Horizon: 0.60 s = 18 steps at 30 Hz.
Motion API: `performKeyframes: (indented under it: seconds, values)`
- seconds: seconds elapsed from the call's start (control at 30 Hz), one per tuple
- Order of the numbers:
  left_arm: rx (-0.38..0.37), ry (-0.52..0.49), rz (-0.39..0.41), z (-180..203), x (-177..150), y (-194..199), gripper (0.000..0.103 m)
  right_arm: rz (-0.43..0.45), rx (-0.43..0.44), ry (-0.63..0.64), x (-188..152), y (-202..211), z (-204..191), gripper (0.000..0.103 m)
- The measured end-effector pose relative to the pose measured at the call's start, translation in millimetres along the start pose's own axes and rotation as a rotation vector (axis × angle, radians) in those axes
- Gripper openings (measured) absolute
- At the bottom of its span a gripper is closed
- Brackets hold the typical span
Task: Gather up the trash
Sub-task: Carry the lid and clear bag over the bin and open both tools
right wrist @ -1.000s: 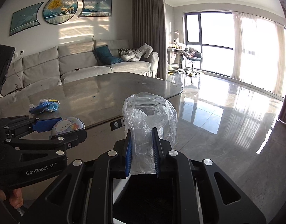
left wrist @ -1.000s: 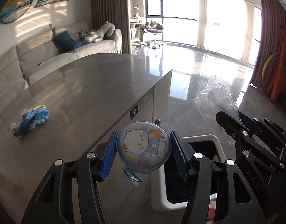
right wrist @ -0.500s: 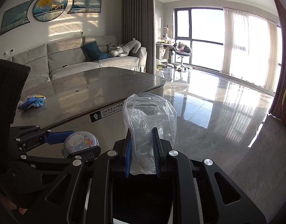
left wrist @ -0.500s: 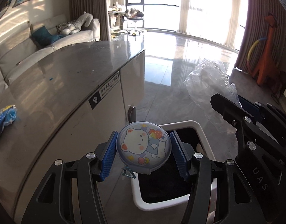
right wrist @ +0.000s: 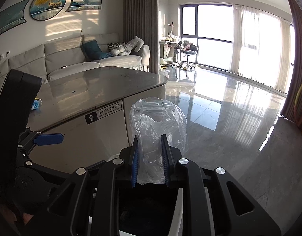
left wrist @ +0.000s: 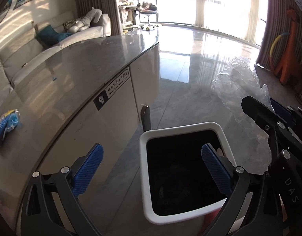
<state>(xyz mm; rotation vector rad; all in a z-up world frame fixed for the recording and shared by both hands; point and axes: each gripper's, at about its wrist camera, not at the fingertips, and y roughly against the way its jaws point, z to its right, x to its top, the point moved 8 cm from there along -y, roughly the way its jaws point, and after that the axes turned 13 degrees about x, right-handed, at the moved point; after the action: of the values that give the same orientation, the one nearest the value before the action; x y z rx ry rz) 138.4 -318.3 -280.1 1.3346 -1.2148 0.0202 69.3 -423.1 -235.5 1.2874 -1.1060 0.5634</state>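
Clear plastic bag, crumpled, is pinched between the blue pads of my right gripper, which sits over the near part of the white-rimmed bin; the bin's black mouth is just below the pads in the right wrist view. My left gripper hangs over the same bin with its jaws spread wide and nothing between them. One more piece of trash, a blue and yellow wrapper, lies on the grey table, well apart from the bin. Step in hand, as I judge it: drop the bag. To do it well I would bring the right gripper squarely over the black opening, tip the fingers down, then part them fully; thin film clings to ribbed pads, so a small shake may be needed, and a light bag can drift past the rim if let go too high. Pose: left gripper points down and forward, its right pad over the opening, its left pad over the floor beside the table's base. Right gripper is near level, aimed across the floor toward the windows, alongside the left one.
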Motion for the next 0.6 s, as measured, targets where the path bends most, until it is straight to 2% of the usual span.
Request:
performKeyframes:
  seconds: [0.23,0.37,0.47,0.5,0.57,0.6]
  values:
    - [0.056,0.012,0.010,-18.2,0.6,1.7,0.098,-0.029,0.005,-0.013,-2.4,-5.0,-1.5,0.023]
    - [0.062,0.068,0.022,-37.8,4.6,6.7,0.098,-0.070,0.017,0.039,-10.7,-10.8,-12.7,0.024]
    - [0.091,0.089,0.046,-53.8,8.1,11.3,0.098,-0.101,0.022,0.092,-17.4,-16.2,-22.5,0.028]
    - [0.098,0.095,0.053,-57.6,8.9,12.3,0.098,-0.106,0.030,0.104,-18.2,-17.6,-25.5,0.034]
    - [0.100,0.107,0.059,-63.3,9.9,14.8,0.098,-0.099,0.025,0.126,-19.3,-18.9,-29.0,0.071]
    - [0.100,0.109,0.059,-64.5,9.7,15.5,0.098,-0.090,0.009,0.141,-18.9,-19.2,-29.9,0.099]
